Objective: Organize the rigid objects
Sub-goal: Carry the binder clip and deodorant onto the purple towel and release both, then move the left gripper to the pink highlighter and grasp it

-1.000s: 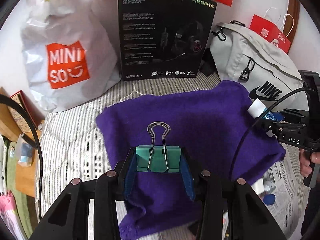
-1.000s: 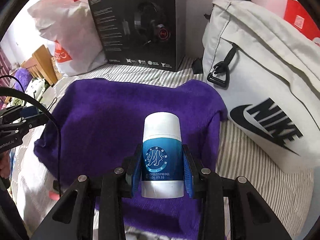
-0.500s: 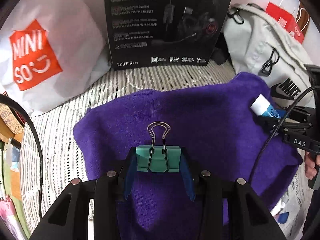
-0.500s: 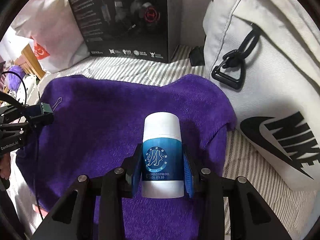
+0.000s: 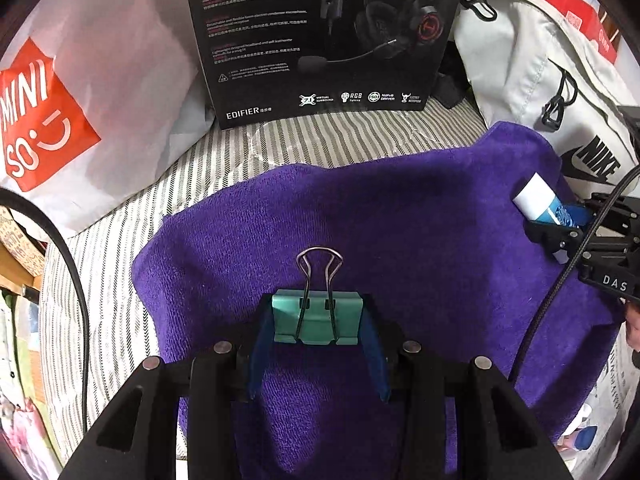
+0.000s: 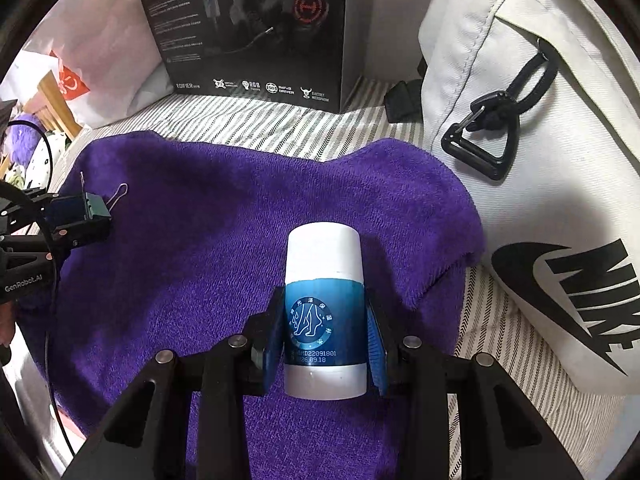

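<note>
My left gripper (image 5: pixel 316 320) is shut on a teal binder clip (image 5: pixel 318 318), whose wire handles point forward, low over a purple towel (image 5: pixel 400 220). My right gripper (image 6: pixel 325 332) is shut on a white stick container with a blue label (image 6: pixel 324 308), held above the towel's (image 6: pixel 224 240) right part. Each gripper shows in the other's view: the right one (image 5: pixel 560 220) with the container (image 5: pixel 538 200) at the right edge, the left one (image 6: pixel 78 216) with the clip (image 6: pixel 96 206) at the left edge.
The towel lies on a striped bed cover (image 5: pixel 320 132). Behind it stand a black headset box (image 5: pixel 320 36), a white Miniso bag (image 5: pixel 80 92) on the left and a white Nike bag (image 6: pixel 540 160) on the right. A cable (image 5: pixel 64 260) hangs at the left.
Both grippers have come down and forward toward the towel, which now fills more of each view. Both grips are unchanged.
</note>
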Motion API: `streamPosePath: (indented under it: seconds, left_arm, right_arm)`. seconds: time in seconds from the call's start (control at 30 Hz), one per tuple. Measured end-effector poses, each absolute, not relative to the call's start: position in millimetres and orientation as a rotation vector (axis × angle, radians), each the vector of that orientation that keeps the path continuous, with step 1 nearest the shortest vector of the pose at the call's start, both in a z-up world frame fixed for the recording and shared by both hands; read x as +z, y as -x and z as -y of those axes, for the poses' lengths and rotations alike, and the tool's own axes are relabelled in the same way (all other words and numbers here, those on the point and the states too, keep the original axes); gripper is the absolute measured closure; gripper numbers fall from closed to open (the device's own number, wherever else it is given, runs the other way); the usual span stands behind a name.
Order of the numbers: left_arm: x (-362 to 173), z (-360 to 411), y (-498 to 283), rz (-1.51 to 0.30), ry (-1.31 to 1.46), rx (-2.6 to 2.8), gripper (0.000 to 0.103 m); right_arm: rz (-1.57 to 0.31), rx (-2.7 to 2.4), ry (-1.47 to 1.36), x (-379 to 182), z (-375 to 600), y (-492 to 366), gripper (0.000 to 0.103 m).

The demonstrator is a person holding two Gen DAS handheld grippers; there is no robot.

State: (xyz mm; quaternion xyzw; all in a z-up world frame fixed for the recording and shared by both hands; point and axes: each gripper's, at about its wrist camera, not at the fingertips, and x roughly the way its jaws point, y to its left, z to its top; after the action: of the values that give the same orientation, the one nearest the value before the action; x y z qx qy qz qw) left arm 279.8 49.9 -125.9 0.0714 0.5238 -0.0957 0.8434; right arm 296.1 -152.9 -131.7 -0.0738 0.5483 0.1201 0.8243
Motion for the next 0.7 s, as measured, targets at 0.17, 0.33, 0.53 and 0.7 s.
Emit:
streamPosePath:
  seconds: [0.17,0.33,0.53,0.7]
  left_arm:
    - [-125,-49,-278,-1.111,-0.158,-0.197,0.06]
    - [-126,-47,-271,-1.125,-0.171,-0.18,0.049]
    - [-122,-43,-253,-1.132,-0.174,-0.194,0.048]
    - [-102,-41,-233,-1.122,-0.181,-0.226,0.048]
  right_arm:
    - [-1.176,0.27,0.138,-129,158,-291,0.05]
    - [-1.168,0.253,0.119,-120,165,-278,0.049]
    - [-1.128,0.24,0.099,-97,173,-254,0.043]
    - [-1.085,0.225,0.057,-78,181,-225,0.042]
